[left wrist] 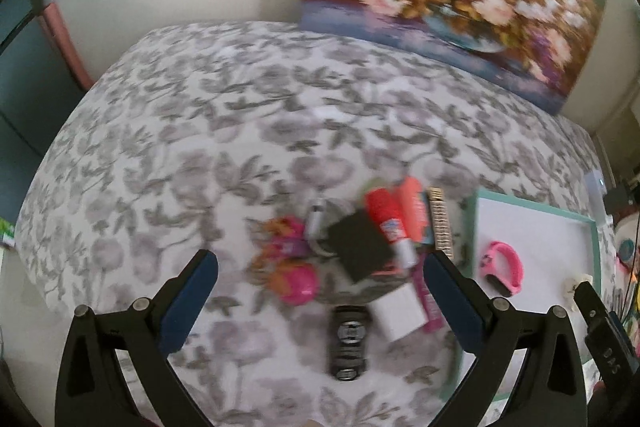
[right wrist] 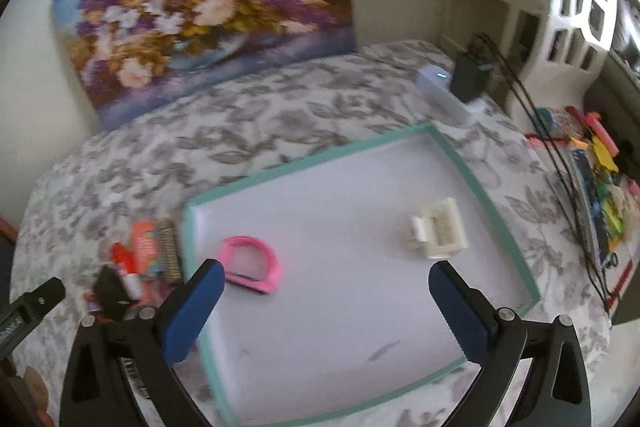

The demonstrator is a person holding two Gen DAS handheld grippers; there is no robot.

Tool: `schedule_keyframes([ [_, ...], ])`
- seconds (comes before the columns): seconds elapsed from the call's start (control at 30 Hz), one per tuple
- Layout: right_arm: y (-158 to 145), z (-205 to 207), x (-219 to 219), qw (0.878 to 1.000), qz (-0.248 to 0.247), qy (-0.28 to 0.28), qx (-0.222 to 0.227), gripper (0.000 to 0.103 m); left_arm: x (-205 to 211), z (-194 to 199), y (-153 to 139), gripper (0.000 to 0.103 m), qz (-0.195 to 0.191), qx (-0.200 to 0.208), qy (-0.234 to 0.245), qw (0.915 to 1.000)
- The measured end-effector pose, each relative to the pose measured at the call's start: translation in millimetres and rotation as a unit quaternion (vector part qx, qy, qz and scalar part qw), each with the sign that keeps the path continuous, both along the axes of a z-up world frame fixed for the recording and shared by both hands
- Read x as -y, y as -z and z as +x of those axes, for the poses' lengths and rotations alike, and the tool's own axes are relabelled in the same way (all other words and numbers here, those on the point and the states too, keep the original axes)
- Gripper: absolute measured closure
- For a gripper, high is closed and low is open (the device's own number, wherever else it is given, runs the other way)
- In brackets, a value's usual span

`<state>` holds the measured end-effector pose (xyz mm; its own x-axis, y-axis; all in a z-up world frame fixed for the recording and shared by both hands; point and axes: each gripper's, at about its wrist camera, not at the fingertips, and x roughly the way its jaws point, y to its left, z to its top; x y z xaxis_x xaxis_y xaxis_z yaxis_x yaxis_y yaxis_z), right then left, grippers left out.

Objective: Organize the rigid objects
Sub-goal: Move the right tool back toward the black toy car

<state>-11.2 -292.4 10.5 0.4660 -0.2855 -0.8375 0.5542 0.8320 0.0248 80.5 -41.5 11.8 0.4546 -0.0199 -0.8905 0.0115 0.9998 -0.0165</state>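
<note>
A pile of small objects lies on the floral cloth: a black toy car, a white block, a pink toy, a black square piece and a red glue tube. My left gripper is open and empty above the pile. A white tray with a teal rim holds a pink band and a white plastic piece. My right gripper is open and empty over the tray.
A flower painting leans on the wall at the back. A white device and a black charger with cables sit beyond the tray. Colourful stationery lies at the far right. The table edge curves at left.
</note>
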Motion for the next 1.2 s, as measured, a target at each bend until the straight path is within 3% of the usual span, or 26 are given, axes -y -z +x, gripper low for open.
schedule_keyframes([
  [0.23, 0.7, 19.8, -56.2, 0.997, 0.019, -0.080, -0.001, 0.000, -54.8, -4.7, -2.7, 0.001, -0.008, -0.004, -0.048, 0.9988],
  [0.63, 47.6, 47.2, -132.4, 0.978, 0.090, -0.176, -0.062, 0.000, -80.5, 0.7, 29.6, 0.001, -0.016, -0.061, -0.070, 0.9955],
  [0.9, 79.4, 48.4, -161.9, 0.966, 0.124, -0.197, -0.113, 0.007, -82.7, 6.5, 61.6, 0.001, -0.034, -0.120, -0.079, 0.9891],
  [1.2, 98.5, 45.8, -170.5, 0.959, 0.137, -0.195, -0.155, 0.022, -89.0, 5.7, 72.0, 0.001, -0.033, -0.137, -0.092, 0.9857],
])
